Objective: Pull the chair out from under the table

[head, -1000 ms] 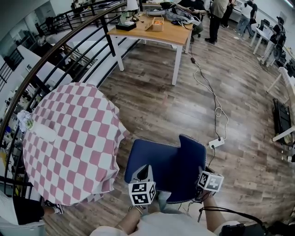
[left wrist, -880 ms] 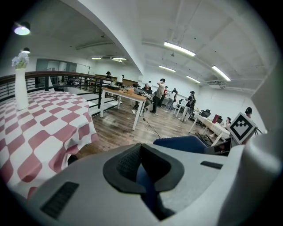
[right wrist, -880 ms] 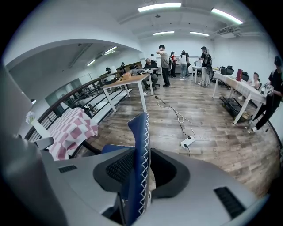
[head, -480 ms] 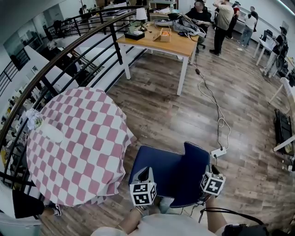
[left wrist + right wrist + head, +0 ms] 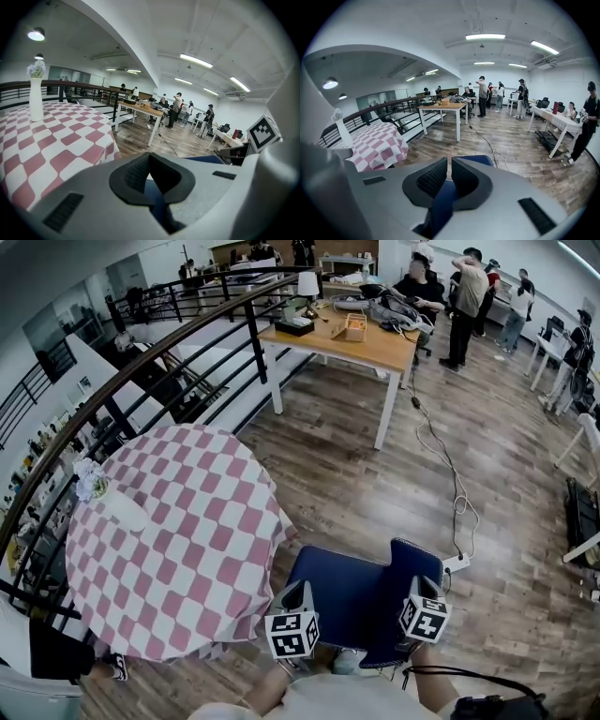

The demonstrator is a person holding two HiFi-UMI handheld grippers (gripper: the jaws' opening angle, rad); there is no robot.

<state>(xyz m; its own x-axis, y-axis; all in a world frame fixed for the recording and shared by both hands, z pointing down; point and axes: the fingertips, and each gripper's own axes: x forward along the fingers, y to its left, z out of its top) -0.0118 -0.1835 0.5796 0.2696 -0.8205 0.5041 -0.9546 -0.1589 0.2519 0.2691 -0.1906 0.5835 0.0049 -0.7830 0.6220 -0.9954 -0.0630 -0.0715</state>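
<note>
Beside the table (image 5: 178,531), left tongs (image 5: 150,161) clamp the blue chair (image 5: 347,594); right tongs (image 5: 448,165), just closed tighter, clamp it too.

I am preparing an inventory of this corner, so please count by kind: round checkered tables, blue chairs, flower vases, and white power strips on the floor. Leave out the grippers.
Round checkered table: 1
Blue chair: 1
Flower vase: 1
White power strip: 1
Total: 4
</note>
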